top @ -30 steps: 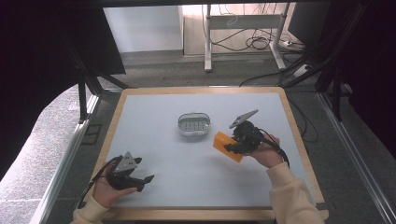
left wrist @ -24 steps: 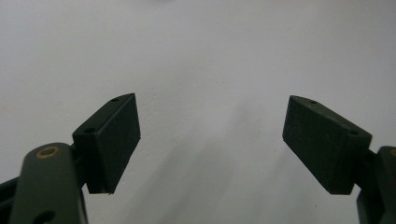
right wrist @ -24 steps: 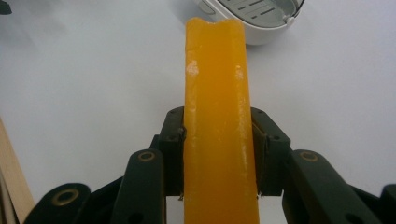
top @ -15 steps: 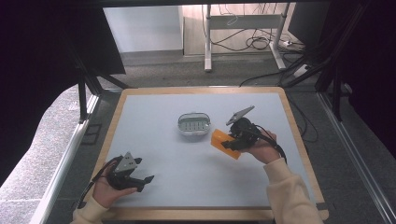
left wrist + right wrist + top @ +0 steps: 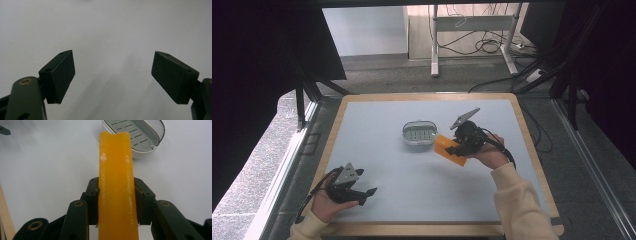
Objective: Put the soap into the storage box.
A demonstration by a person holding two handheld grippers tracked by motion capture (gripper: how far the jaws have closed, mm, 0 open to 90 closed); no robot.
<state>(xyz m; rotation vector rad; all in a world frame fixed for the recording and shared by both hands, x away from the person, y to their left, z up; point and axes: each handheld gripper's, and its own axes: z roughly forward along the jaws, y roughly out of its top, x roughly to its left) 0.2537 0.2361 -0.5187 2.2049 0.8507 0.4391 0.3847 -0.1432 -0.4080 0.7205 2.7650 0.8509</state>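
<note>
the orange bar (image 5: 117, 185) (looks like a slab of soap, edge-on in the right gripper view) is clamped between the jaws of the right gripper (image 5: 460, 148), one black pad pressed on each flat side. in the high view the orange bar (image 5: 447, 148) sits a bit right of the table's middle, tilted, its far end reaching toward the dish. whether it's off the surface or resting on it i can't tell.

just beside it, to the left, is a small white oval dish (image 5: 419, 134) with a grey slotted insert — in the right gripper view the dish (image 5: 140, 135) sits just past the bar's tip, up and to the right.

the left gripper (image 5: 362, 192) is way off at the near left corner, held in the person's left hand (image 5: 326, 206), well apart from everything else. its jaws are spread wide with nothing between them — the left gripper view just has the two black pads (image 5: 61, 75) over bare pale surface.

all of it is on a light grey table (image 5: 377, 125) with a wooden rim. right hand (image 5: 488, 156) comes out of a cream sleeve (image 5: 518, 205).
</note>
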